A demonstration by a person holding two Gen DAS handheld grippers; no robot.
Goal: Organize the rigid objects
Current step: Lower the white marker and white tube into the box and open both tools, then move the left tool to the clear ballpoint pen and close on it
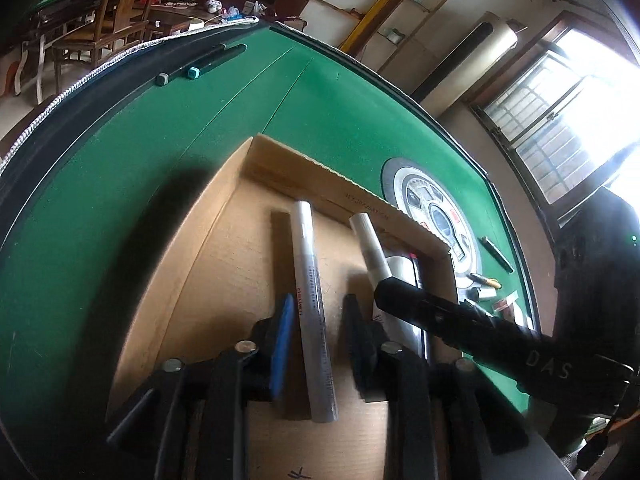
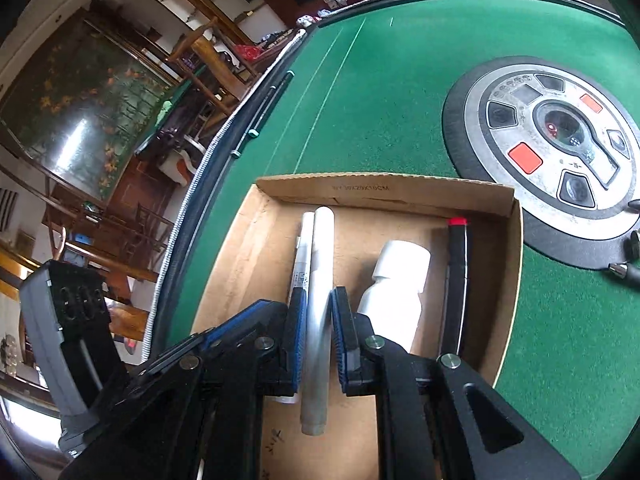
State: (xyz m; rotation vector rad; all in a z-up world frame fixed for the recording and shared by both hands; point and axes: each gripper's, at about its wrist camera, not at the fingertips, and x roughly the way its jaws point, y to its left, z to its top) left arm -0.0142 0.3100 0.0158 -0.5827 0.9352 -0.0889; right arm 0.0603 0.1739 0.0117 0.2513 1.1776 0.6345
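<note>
A shallow cardboard box (image 1: pixel 224 248) (image 2: pixel 240 264) lies on the green table. A silver marker (image 1: pixel 312 312) (image 2: pixel 300 260) lies in it. My left gripper (image 1: pixel 320 332) hangs open above that marker, not touching it. My right gripper (image 2: pixel 318 316) is shut on a silver-white pen (image 2: pixel 320 300) (image 1: pixel 370 244), held over the box beside the marker. A white bottle (image 2: pixel 396 292) and a black pen with a red cap (image 2: pixel 456 276) also lie in the box. The right gripper's black body (image 1: pixel 460 320) crosses the left wrist view.
A round grey control panel (image 2: pixel 560 140) (image 1: pixel 436 220) is set in the table beyond the box. Two dark pens with teal caps (image 1: pixel 200 64) (image 2: pixel 256 120) lie near the far rim. Several small pens and items (image 1: pixel 492 280) (image 2: pixel 624 268) lie right of the box.
</note>
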